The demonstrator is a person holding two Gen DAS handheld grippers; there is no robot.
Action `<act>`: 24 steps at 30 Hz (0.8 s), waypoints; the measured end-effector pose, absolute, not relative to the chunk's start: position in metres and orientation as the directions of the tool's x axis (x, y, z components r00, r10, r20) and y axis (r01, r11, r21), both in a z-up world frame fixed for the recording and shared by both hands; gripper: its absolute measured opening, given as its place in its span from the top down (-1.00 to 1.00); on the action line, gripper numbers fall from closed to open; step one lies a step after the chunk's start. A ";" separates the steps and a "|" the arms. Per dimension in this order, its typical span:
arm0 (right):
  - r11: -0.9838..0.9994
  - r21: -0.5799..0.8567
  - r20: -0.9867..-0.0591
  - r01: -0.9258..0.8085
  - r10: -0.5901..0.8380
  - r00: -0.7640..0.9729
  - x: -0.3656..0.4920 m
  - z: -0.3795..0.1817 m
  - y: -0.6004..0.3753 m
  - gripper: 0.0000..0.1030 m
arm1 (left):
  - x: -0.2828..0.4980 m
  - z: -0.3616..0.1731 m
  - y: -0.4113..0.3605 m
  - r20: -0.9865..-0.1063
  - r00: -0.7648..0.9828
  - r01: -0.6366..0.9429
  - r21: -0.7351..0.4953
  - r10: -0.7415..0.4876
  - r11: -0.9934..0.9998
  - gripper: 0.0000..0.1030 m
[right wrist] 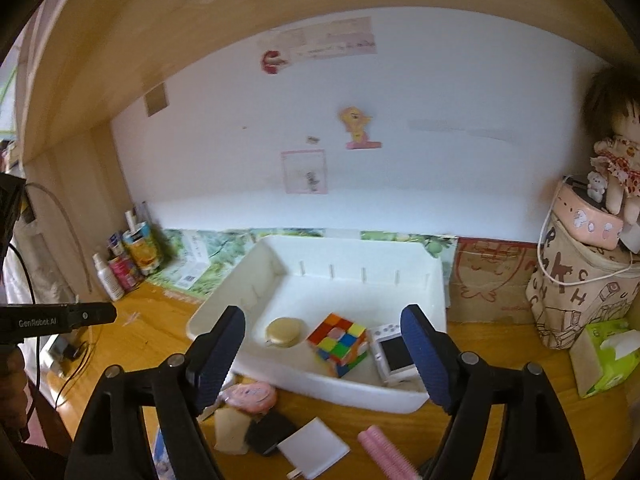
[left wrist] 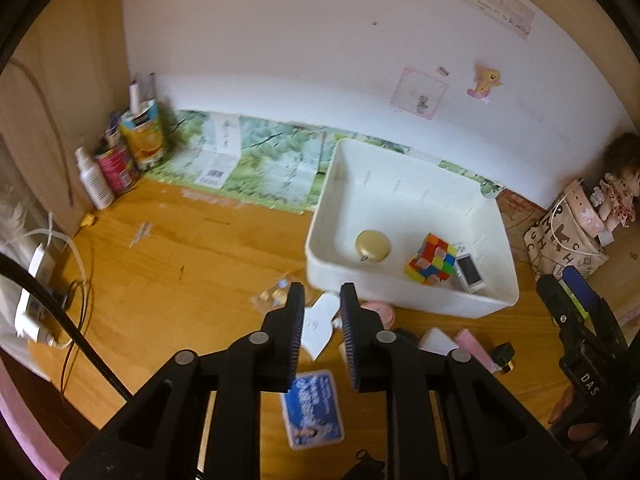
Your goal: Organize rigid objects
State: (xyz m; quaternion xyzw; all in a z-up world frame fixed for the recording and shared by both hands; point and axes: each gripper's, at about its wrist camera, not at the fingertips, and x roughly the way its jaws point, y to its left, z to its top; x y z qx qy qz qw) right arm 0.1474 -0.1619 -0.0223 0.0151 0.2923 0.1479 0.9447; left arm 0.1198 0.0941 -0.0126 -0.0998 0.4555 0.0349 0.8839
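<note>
Wooden table (right wrist: pixel 460 420) under a white wall carries our white bin (right wrist: pixel 304 388), already holding three things. Our right tool (right wrist: pixel 324 356) gapes wide and empty; the left tool (left wrist: pixel 322 320) is nearly shut, empty. We should lower squarely onto the pink roller (right wrist: pixel 384 452) at five o'clock.

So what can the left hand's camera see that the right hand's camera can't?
Only the left wrist view shows the blue card below its gripper and a white power strip at the desk's left edge. Only the right wrist view shows the green tissue box. Both show the white bin holding the colourful cube and gold disc.
</note>
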 end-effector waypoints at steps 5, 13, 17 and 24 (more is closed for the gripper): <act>0.931 0.124 -0.582 -0.344 0.349 0.735 0.125 -0.034 -0.148 -0.57 | 0.095 -0.024 0.101 -0.836 0.549 -0.219 -0.132 0.010 0.967 0.24; 0.888 0.160 -0.660 -0.432 0.422 0.622 0.095 -0.061 -0.129 -0.57 | 0.063 -0.043 0.108 -0.874 0.484 -0.283 -0.103 0.049 0.954 -0.20; 0.859 0.181 -0.702 -0.479 0.454 0.549 0.080 -0.077 -0.116 -0.57 | 0.054 -0.048 0.111 -0.887 0.458 -0.288 -0.088 0.056 0.953 -0.33; 0.819 0.190 -0.782 -0.542 0.460 0.420 0.057 -0.106 -0.089 -0.57 | 0.051 -0.051 0.119 -0.905 0.419 -0.233 -0.036 0.067 0.972 -0.46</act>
